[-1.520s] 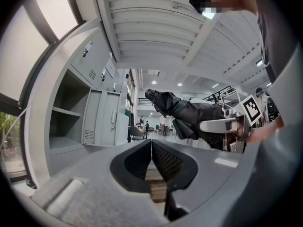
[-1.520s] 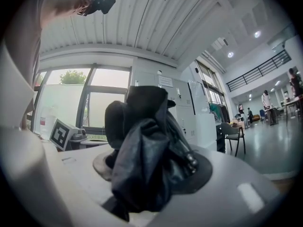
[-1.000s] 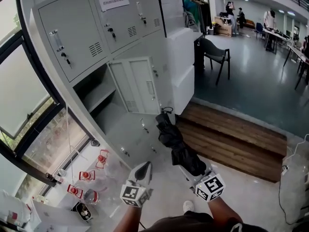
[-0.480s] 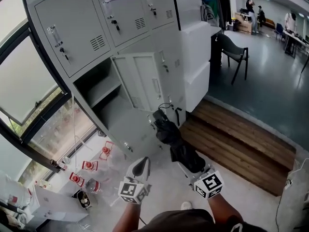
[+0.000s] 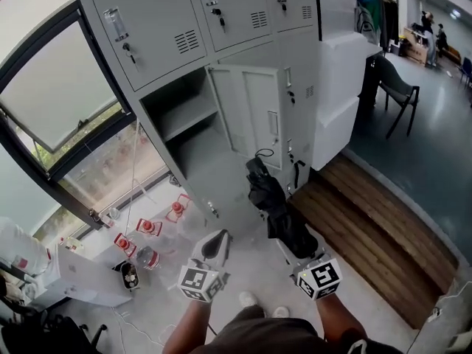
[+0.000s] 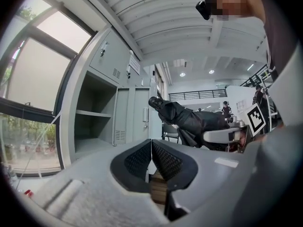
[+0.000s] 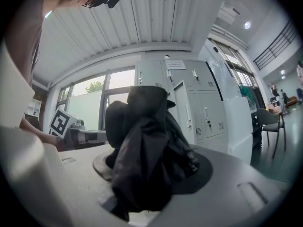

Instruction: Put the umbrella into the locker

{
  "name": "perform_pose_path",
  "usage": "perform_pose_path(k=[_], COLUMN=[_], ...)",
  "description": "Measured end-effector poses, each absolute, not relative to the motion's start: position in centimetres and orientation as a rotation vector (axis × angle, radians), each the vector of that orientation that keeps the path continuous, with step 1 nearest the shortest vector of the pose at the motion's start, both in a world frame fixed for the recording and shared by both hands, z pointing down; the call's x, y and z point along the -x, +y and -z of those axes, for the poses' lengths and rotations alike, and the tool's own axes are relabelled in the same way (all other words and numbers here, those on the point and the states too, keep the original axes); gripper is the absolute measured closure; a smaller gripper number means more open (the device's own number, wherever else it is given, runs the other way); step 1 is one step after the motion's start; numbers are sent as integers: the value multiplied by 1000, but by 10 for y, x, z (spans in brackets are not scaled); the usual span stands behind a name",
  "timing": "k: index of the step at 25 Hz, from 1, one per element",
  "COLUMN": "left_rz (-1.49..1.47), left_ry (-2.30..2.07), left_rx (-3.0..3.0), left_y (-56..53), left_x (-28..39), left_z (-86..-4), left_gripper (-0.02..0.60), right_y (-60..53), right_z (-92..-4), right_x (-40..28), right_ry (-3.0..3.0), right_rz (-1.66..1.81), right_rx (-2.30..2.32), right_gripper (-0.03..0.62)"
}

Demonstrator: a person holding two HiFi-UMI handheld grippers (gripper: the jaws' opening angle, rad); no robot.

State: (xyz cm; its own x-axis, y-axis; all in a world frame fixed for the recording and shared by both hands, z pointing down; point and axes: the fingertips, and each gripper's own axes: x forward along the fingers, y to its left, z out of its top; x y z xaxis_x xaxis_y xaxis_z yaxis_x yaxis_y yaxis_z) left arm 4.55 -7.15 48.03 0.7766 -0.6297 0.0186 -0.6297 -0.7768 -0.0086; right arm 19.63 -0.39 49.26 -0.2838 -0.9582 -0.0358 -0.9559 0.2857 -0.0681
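Observation:
A folded black umbrella (image 5: 274, 206) sticks forward out of my right gripper (image 5: 293, 246), whose jaws are shut on its bundled fabric (image 7: 144, 160). Its tip and wrist strap point at the grey locker bank (image 5: 184, 28). One compartment (image 5: 184, 124) stands open, with a shelf inside and its door (image 5: 254, 113) swung out to the right. The umbrella's tip is still outside, in front of the door's lower edge. My left gripper (image 5: 215, 246) hangs to the left of the umbrella, its pads (image 6: 163, 161) together with nothing between them. In the left gripper view the umbrella (image 6: 189, 122) lies across the middle right.
Red-capped bottles (image 5: 147, 227) and a white box (image 5: 81, 275) sit on the floor by the window at the left. A wooden step (image 5: 376, 234) runs along the right. A black chair (image 5: 398, 91) and people stand far back at the right.
Both grippers and the umbrella have moved closer to the lockers. The open compartment now sits nearer the middle of the head view, with the umbrella's tip just below the door.

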Motion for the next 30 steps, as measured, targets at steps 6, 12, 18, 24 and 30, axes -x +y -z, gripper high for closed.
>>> perform_pose_path(k=[6,12,18,24,30], left_rz=[5,8,3,-8,1], left_ry=[1097,1151,1207,1249,1262], left_rx=[2949,2944,2932,2925,2934], left_y=[-103,-141,-188,-228,-258], left_x=[-30,-13,9,29,48], left_z=[-487,-493,-495,-496,-498], left_gripper=[577,577,577,577,577], right_y=[-47,-91,-141,-182,-212], right_z=[-505,-503,-503,-501,-503], right_x=[-176,-158,-144,-131,-114], right_ry=[2521,2569,2579,2611,2628], right_rz=[93,78,108,97,118], right_rx=[1801,1749,1729,1711,1721], right_gripper=[353,352,352,352,352])
